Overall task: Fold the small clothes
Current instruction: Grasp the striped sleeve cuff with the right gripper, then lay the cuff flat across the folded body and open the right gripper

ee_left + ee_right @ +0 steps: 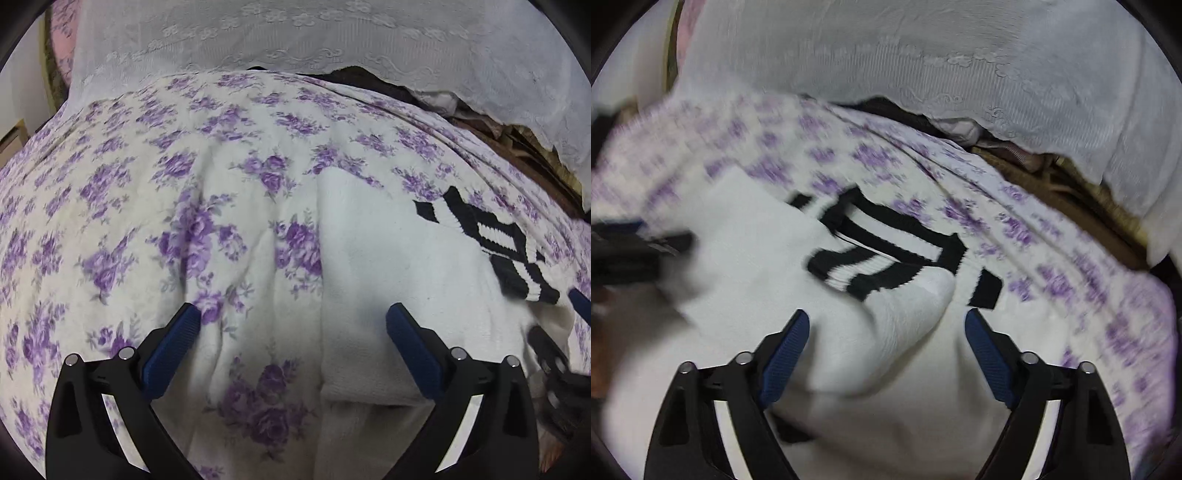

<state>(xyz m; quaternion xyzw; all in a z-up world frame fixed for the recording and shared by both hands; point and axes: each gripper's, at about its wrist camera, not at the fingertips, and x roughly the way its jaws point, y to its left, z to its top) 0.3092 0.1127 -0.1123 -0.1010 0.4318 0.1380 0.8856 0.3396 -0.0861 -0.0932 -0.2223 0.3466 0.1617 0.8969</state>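
Note:
A small white knit garment [399, 258] with black-and-white striped trim [517, 254] lies on the purple-flowered bedspread [147, 206]. My left gripper [293, 317] is open and empty, just above the garment's left edge. In the right wrist view the same garment [768, 258] is partly folded, a white fold [908, 310] rising between my open, empty right gripper's [886, 321] jaws, with the striped trim [886, 247] beyond. The right gripper shows at the right edge of the left wrist view [580, 302]; the left gripper shows blurred at the left edge of the right wrist view [631, 243].
A white lace cloth [332, 37] drapes over things behind the bed. Dark brown items [517, 147] sit under its edge at the back right. A pink cloth [61, 44] is at the far left.

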